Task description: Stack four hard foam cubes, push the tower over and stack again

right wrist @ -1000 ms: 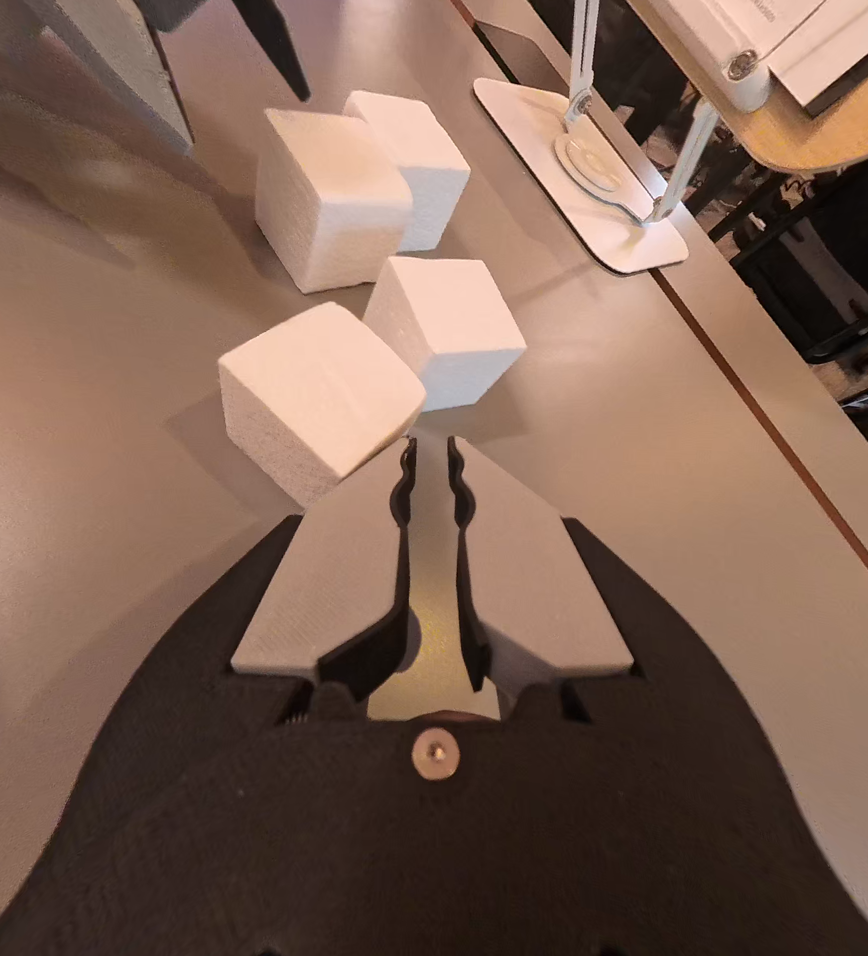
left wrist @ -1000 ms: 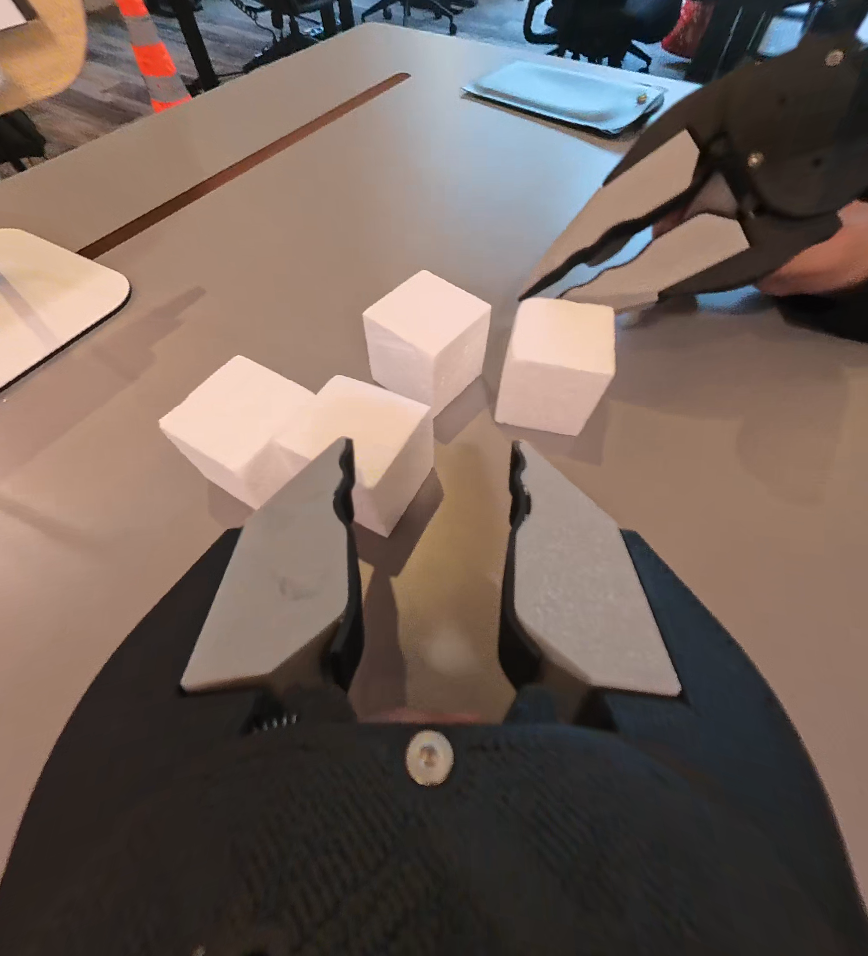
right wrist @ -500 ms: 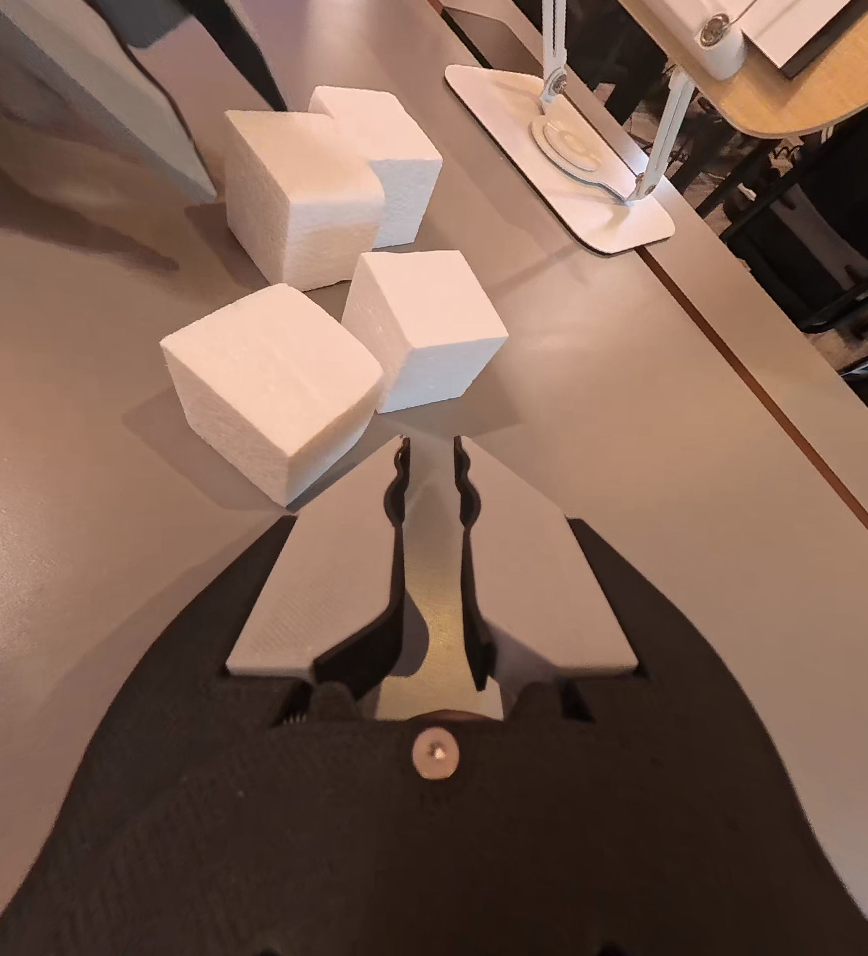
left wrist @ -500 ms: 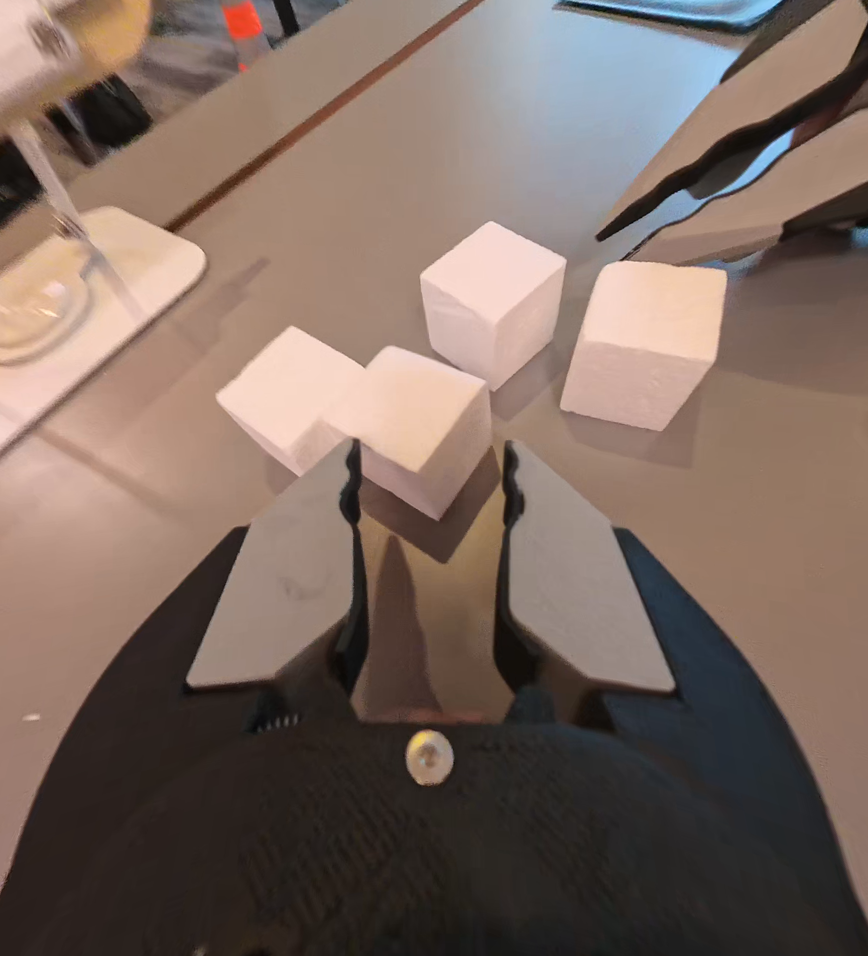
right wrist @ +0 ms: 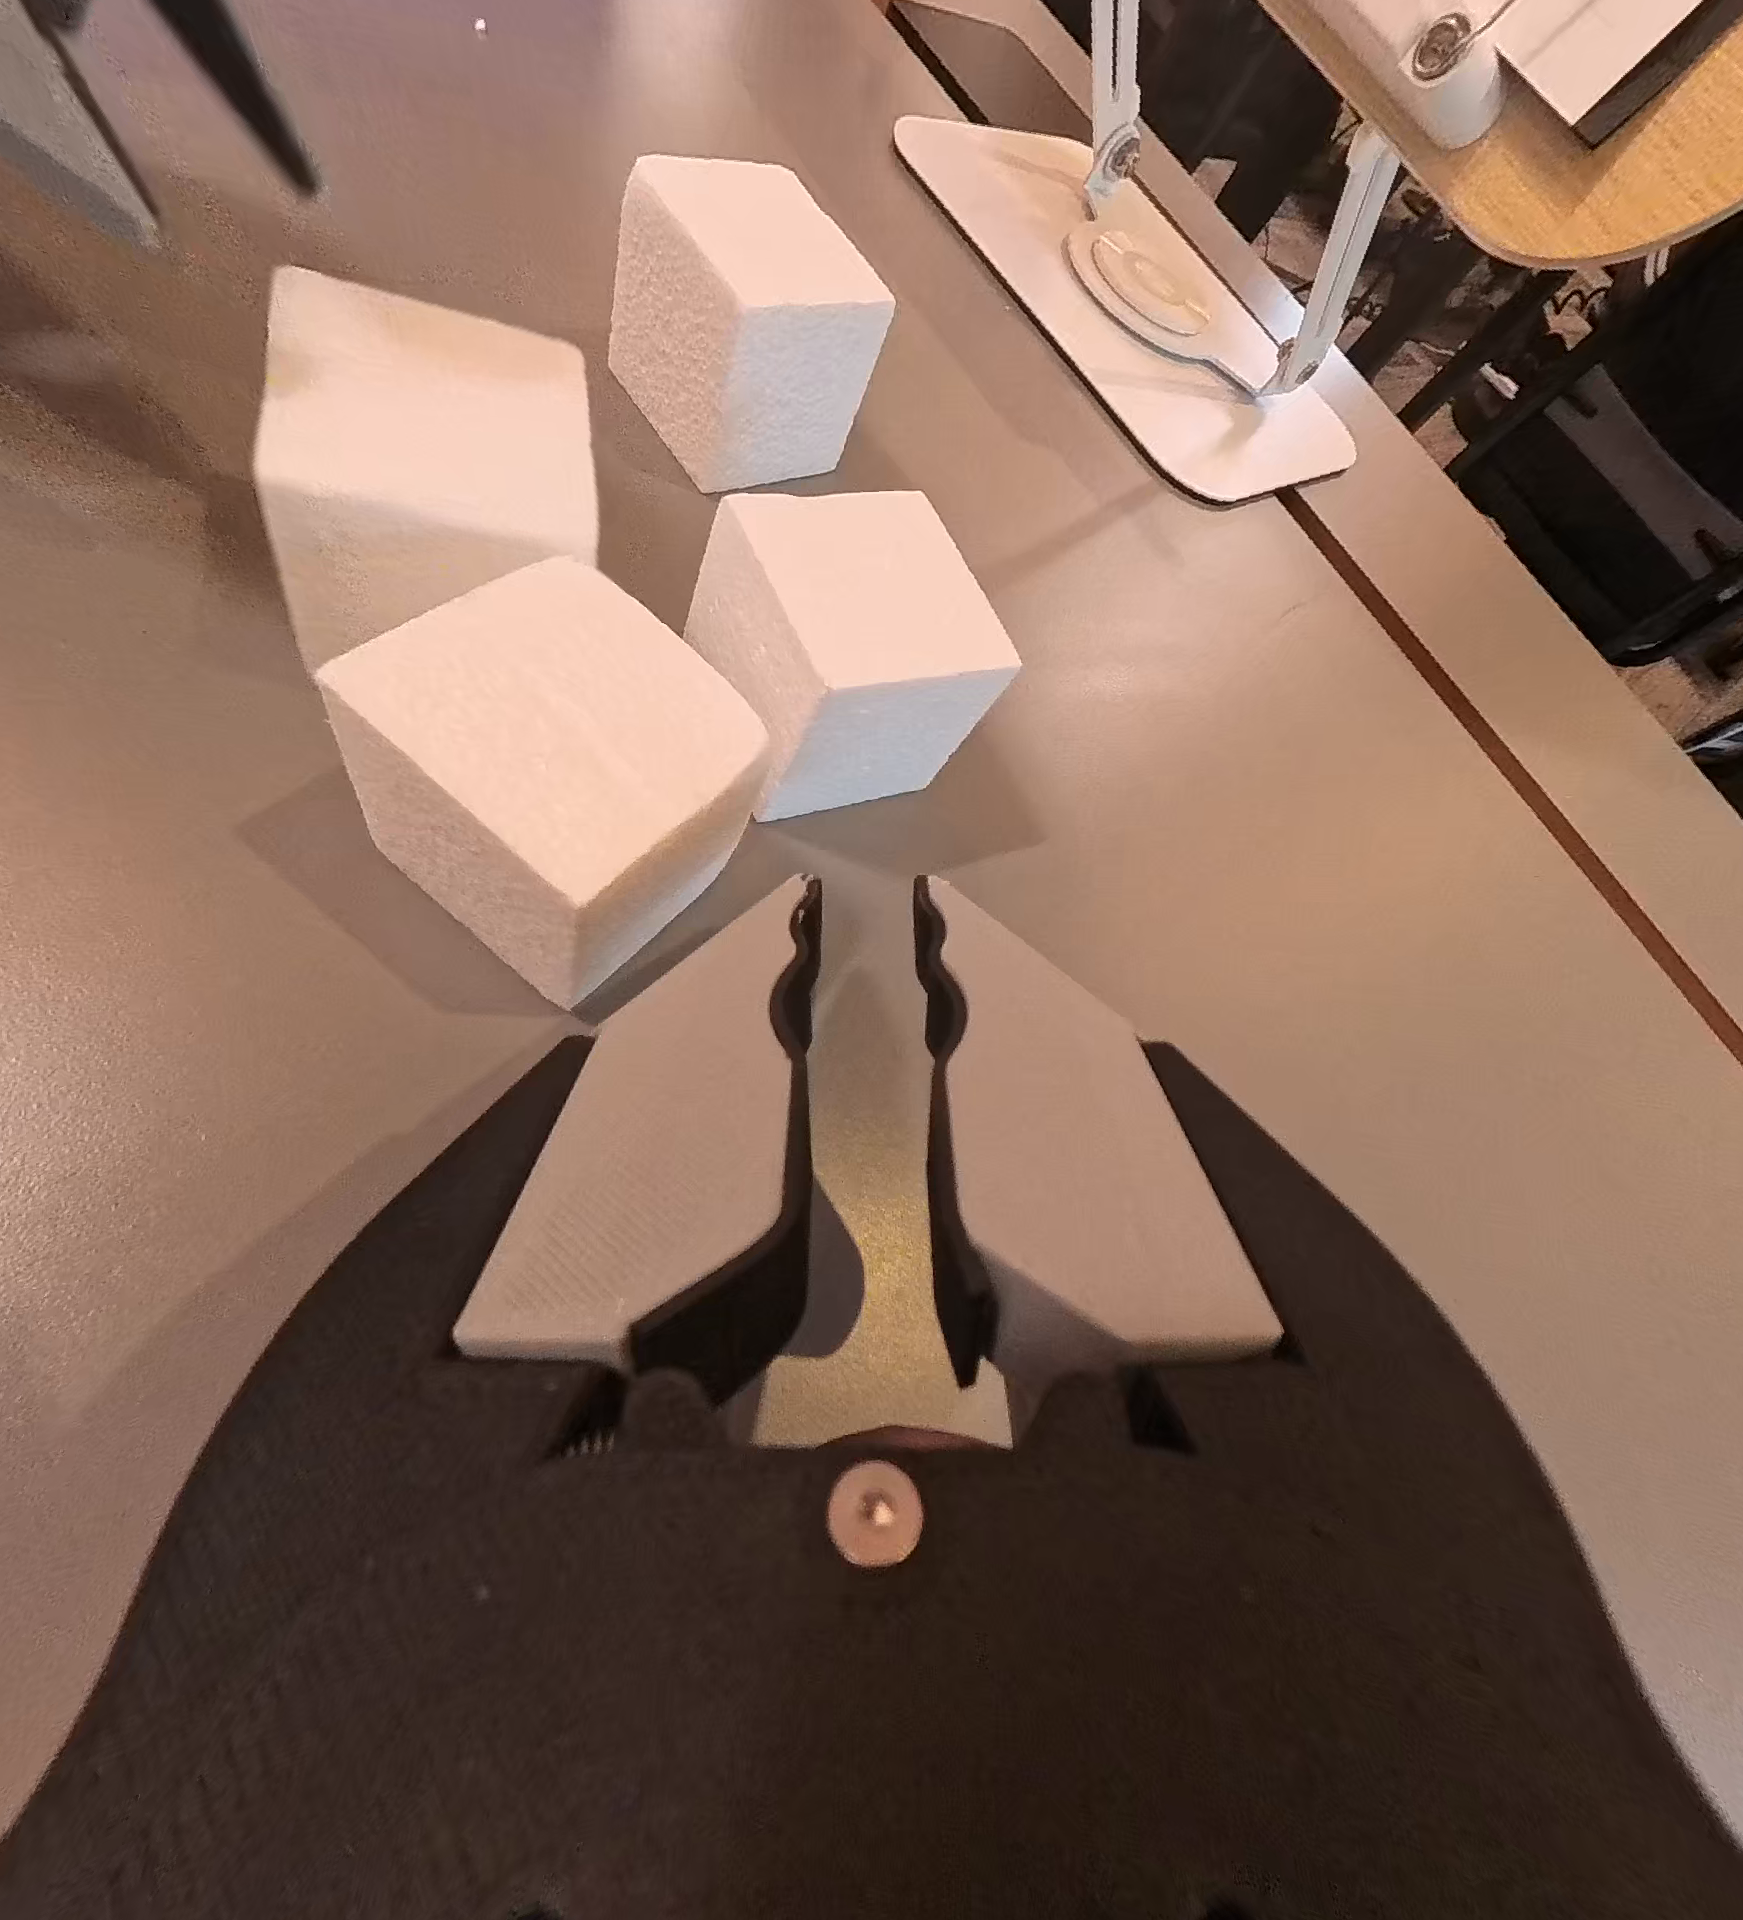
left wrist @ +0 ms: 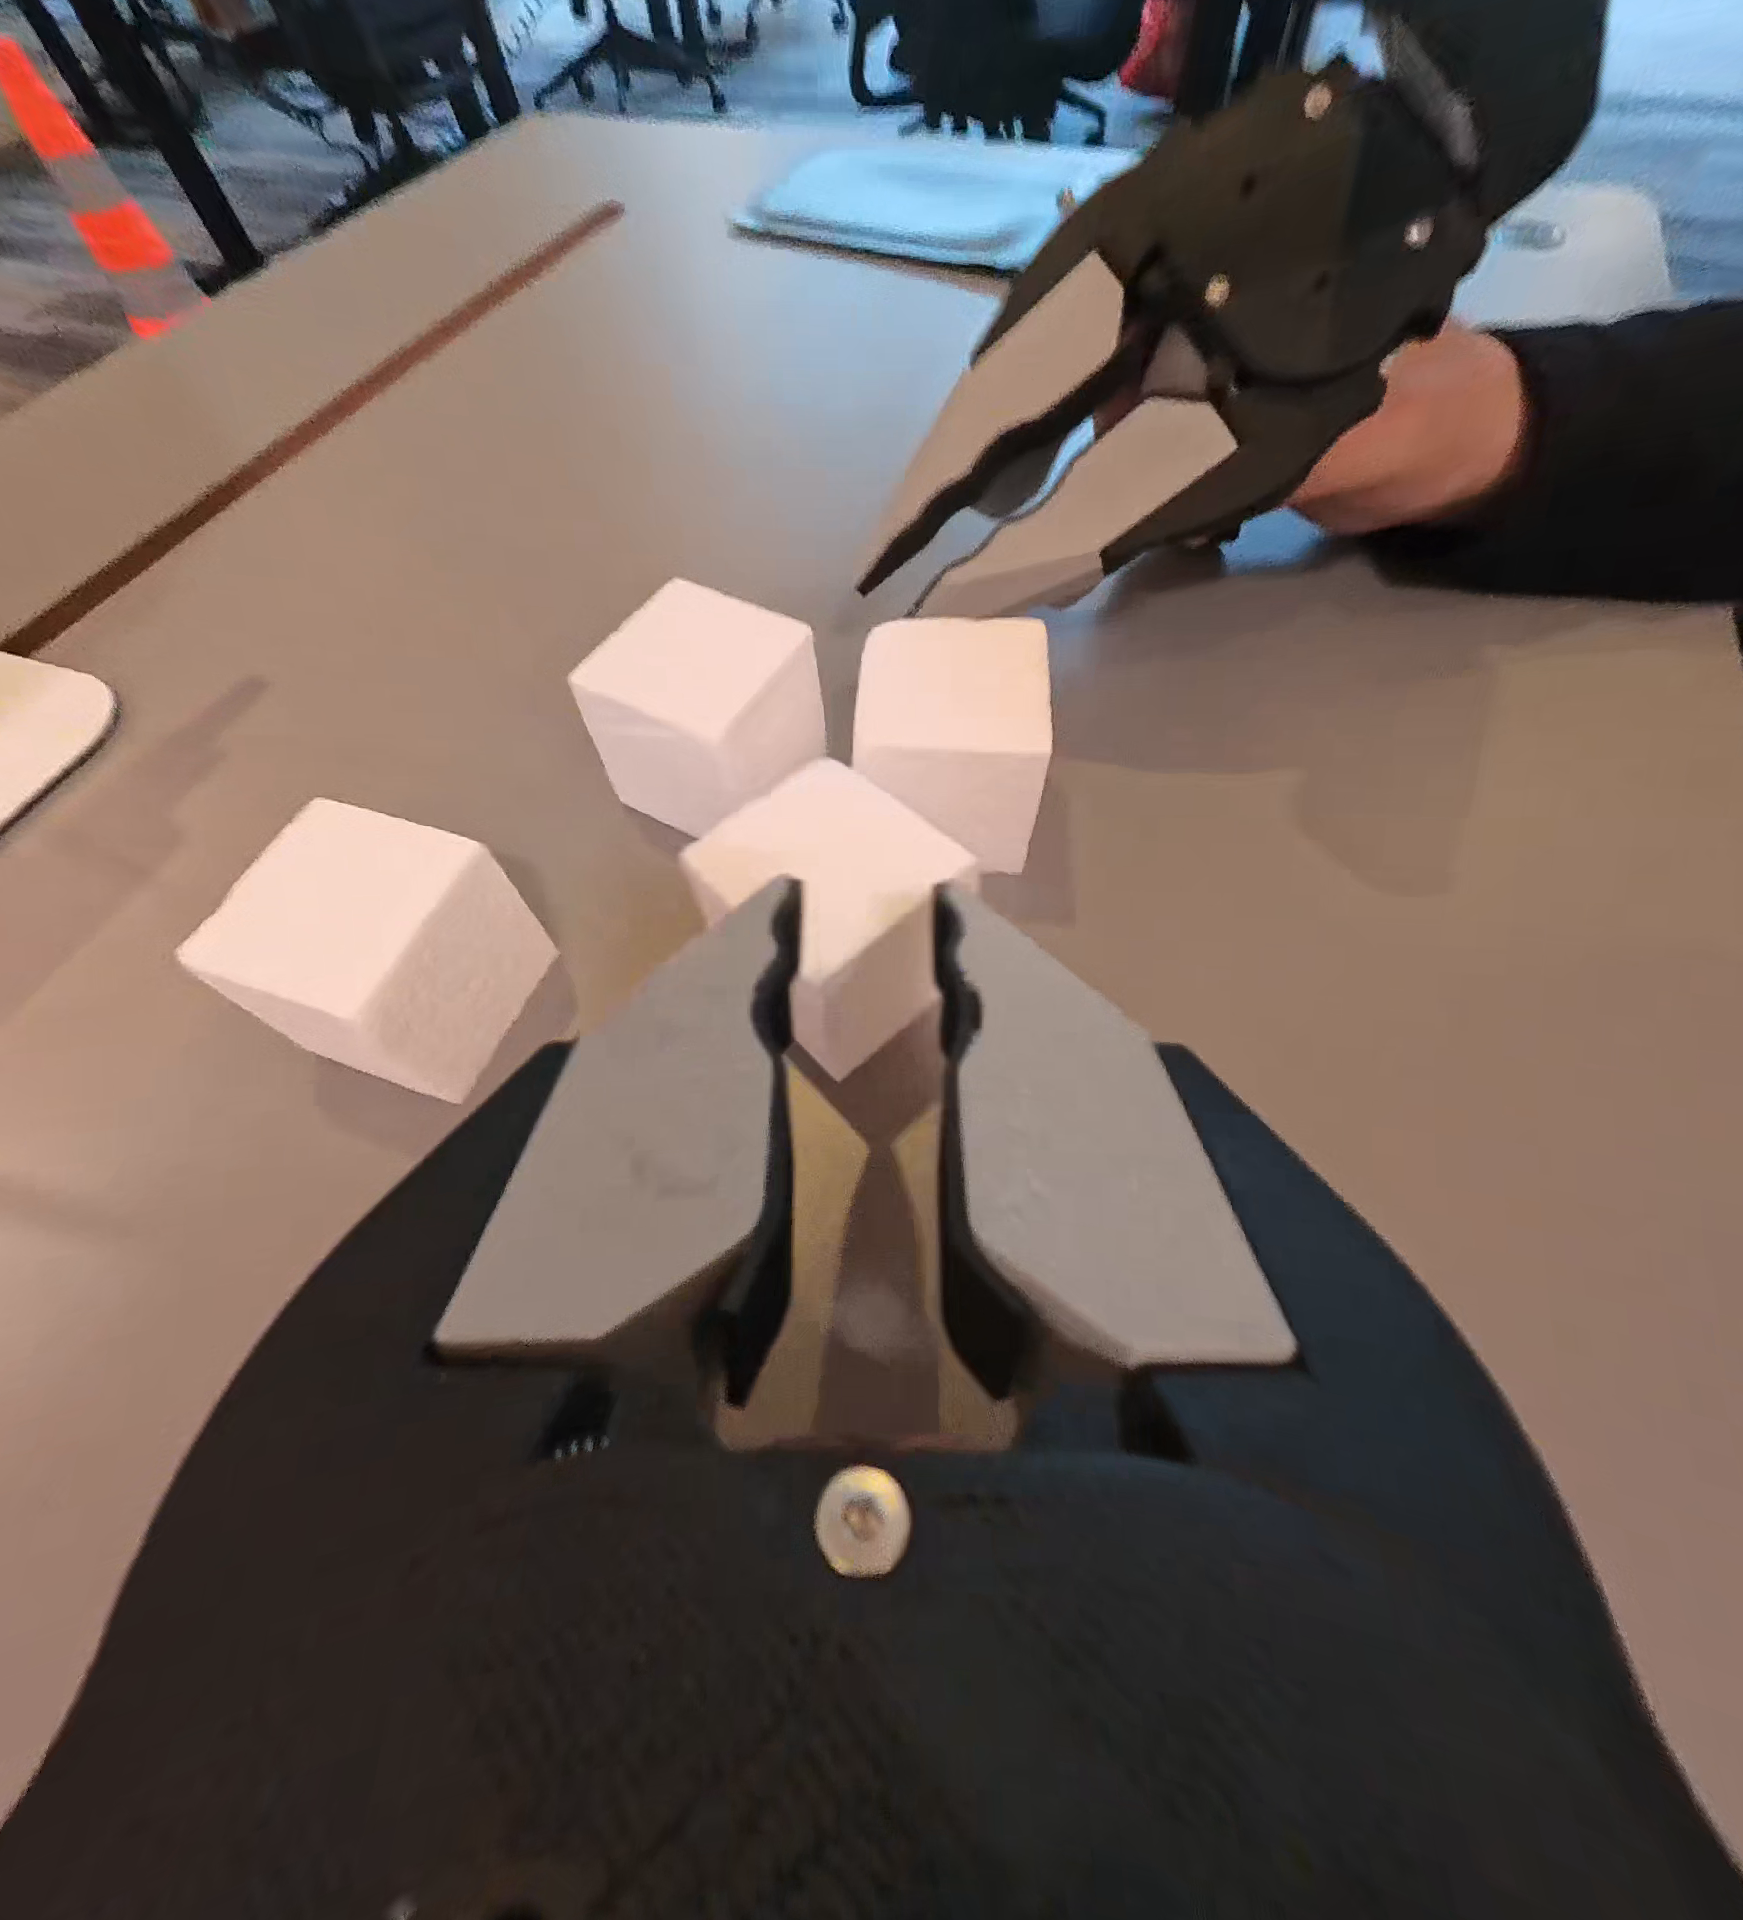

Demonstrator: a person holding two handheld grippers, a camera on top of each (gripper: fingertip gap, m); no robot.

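Since a second ago the left gripper (left wrist: 865,935) has closed on one white hard foam cube (left wrist: 836,883) and lifted it clear of its neighbour (left wrist: 368,940), toward the two far cubes (left wrist: 950,727). Restacking has likely begun. The right gripper (right wrist: 865,914), narrow and empty, hovers beside them over the grey surface (left wrist: 1366,935).

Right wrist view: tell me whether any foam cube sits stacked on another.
No: the four foam cubes are all off one another, none stacked.
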